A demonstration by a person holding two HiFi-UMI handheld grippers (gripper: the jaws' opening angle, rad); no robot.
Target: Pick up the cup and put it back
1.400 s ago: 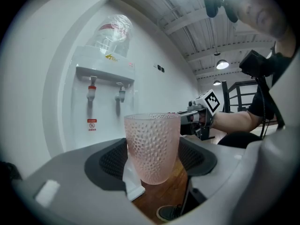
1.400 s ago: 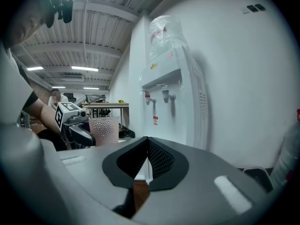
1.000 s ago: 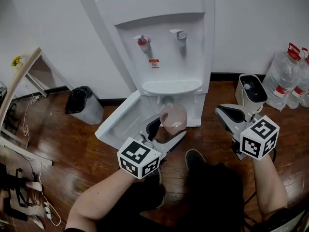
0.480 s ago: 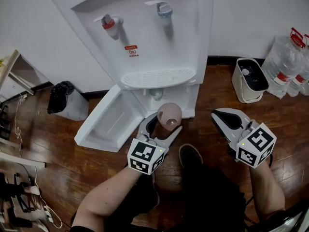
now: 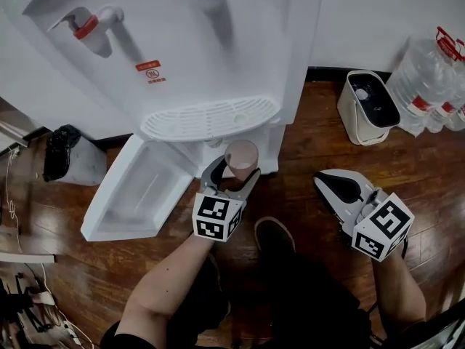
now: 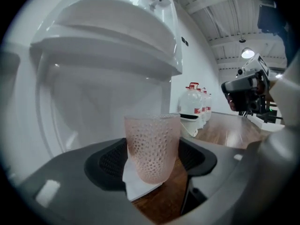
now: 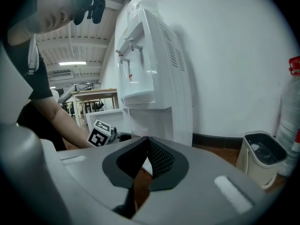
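Observation:
A pink dimpled cup is held upright between the jaws of my left gripper, just in front of the white water dispenser's lower compartment and below its drip tray. In the left gripper view the cup fills the gap between the dark pads, with the tray's underside overhead. My right gripper hangs apart at the right above the wooden floor, jaws pressed together and holding nothing. In its own view the right gripper points toward the dispenser.
The compartment's white door lies swung open to the left. A small white bin and large water bottles stand at the right, and a black bin at the left. A dark shoe is under the arms.
The left gripper has carried the cup forward to the dispenser's lower opening, and the head view has closed in on the dispenser. The right gripper has stayed shut at the right.

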